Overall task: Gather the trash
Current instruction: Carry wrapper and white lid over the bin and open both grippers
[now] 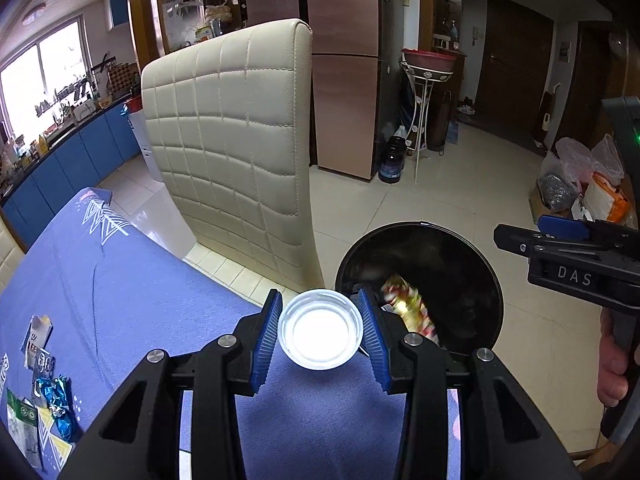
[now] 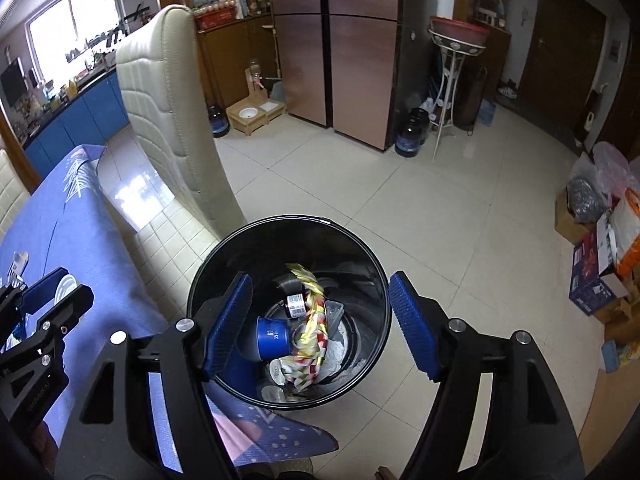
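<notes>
Trash still on the surface (image 1: 132, 280) lies at its far left side in the left wrist view: a blue foil wrapper (image 1: 58, 404), a torn white packet (image 1: 38, 334) and a green-and-white sachet (image 1: 20, 420), all well apart from the surface edge nearest the bin. The left tool (image 1: 320, 330) pinches a white plastic cup (image 1: 320, 330) between its blue pads, mouth toward the camera, held above the corner of the purple cloth just beside the rim of the black bin (image 1: 460, 236).

The right tool (image 2: 320, 320) hangs spread wide with nothing between its fingers, directly over the open mouth of the bin (image 2: 224, 244). A gold-and-red wrapper (image 2: 314, 316) shows blurred inside the bin, above a blue paper cup (image 2: 272, 336), a small dark bottle (image 2: 294, 304) and crumpled white plastic (image 2: 332, 360) on the bottom.

The bin stands on the tiled floor (image 2: 440, 208), touching or just beside the surface corner. A cream quilted chair (image 1: 228, 132) backs close to the bin's left rim. To the bin's right and beyond it the floor is open as far as the boxes and bags (image 2: 604, 248) along the wall.
</notes>
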### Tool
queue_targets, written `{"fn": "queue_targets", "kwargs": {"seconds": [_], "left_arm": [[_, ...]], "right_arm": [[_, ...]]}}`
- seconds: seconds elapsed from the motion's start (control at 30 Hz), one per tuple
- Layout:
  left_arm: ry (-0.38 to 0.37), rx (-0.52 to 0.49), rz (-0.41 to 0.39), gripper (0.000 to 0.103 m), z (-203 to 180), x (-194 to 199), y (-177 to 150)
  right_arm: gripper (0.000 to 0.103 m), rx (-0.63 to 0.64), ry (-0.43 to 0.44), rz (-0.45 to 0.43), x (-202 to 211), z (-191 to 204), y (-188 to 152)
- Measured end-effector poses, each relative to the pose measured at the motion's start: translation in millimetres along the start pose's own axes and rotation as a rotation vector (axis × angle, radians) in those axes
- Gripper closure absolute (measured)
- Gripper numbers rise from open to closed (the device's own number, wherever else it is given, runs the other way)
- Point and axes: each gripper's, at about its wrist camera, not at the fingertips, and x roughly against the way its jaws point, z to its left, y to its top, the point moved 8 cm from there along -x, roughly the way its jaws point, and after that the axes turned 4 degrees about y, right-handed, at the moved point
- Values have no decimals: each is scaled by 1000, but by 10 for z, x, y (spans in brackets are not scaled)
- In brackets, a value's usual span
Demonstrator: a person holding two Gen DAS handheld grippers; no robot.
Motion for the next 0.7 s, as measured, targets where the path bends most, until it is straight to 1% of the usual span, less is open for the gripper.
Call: {"fn": "queue_targets", "kwargs": {"seconds": [0.27,0.7], "left_arm": [[-23,-20,2,64,-132,-86,58],[-67,-67,-17,64,-422,-106,221]], "right_arm": [[31,-12,-6,5,-15,-61,-41],[31,-56,-17,4,-25,-232,-76]]}}
